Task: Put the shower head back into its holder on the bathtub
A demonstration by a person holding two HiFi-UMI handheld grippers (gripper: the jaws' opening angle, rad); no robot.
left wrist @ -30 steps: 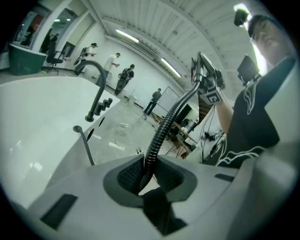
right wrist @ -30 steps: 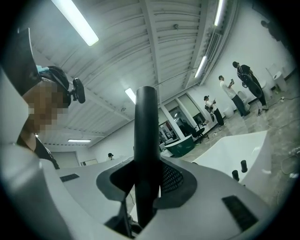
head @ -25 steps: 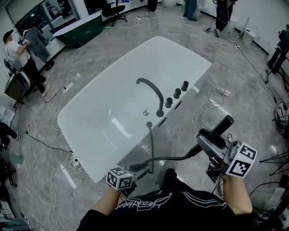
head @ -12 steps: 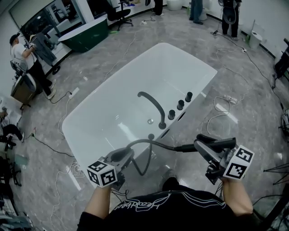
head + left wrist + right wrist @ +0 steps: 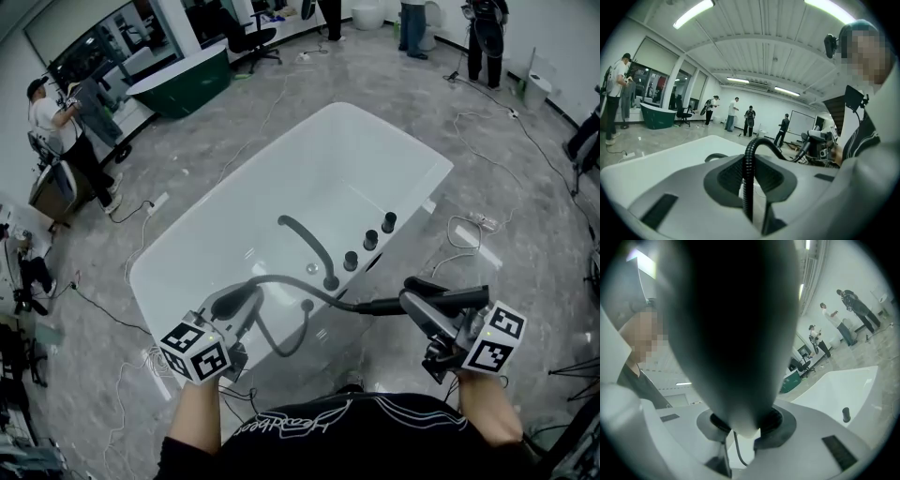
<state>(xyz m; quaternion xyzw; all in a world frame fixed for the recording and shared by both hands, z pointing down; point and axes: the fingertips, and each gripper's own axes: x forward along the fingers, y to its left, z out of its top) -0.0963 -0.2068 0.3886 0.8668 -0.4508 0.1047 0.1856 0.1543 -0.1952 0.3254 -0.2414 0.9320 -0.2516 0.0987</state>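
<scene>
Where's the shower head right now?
Head view, lower right: the shower head is clamped in the right hand-held gripper, outside the bathtub's near rim, by the knobs.

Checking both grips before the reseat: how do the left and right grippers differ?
The left gripper pinches the thin ribbed hose; the right gripper clamps the thick shower head. In the head view the left shows over the bathtub, the right beside it, over floor. Both are shut on one hose-and-head assembly.
</scene>
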